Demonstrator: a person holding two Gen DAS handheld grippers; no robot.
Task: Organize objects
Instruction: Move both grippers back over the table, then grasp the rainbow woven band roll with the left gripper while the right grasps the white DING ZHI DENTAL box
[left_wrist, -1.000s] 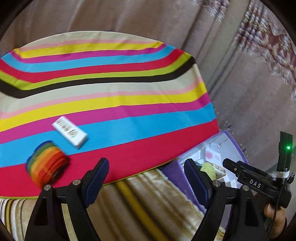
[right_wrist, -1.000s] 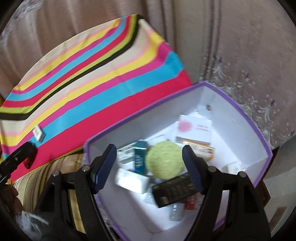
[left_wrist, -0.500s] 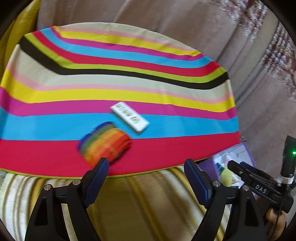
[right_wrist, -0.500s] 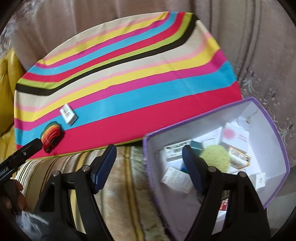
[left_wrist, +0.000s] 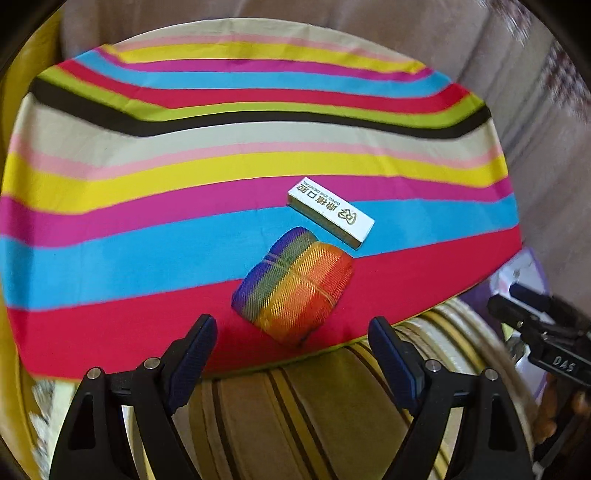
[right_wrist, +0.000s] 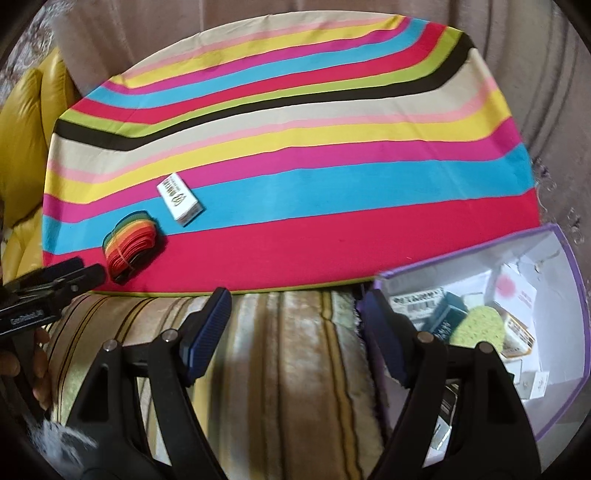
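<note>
Nearer now, the rainbow strap bundle (left_wrist: 293, 286) lies at twelve o'clock just beyond the left gripper (left_wrist: 291, 341), spread and empty. White box (left_wrist: 330, 211) sits at one o'clock. Right gripper (right_wrist: 299, 328), spread, empty, hovers beside the purple bin (right_wrist: 576, 266).

a cloth (left_wrist: 221, 173) with curved stripes of red, blue, magenta, yellow, pink, beige, black and green covers the raised surface. below its near edge lies a plush fabric (right_wrist: 295, 354) in beige and olive with thin dark stripes. behind the cloth hangs a grey-brown pleated curtain (right_wrist: 554, 92). a yellow leather cushion (right_wrist: 22, 147) sits at the far left.
</note>
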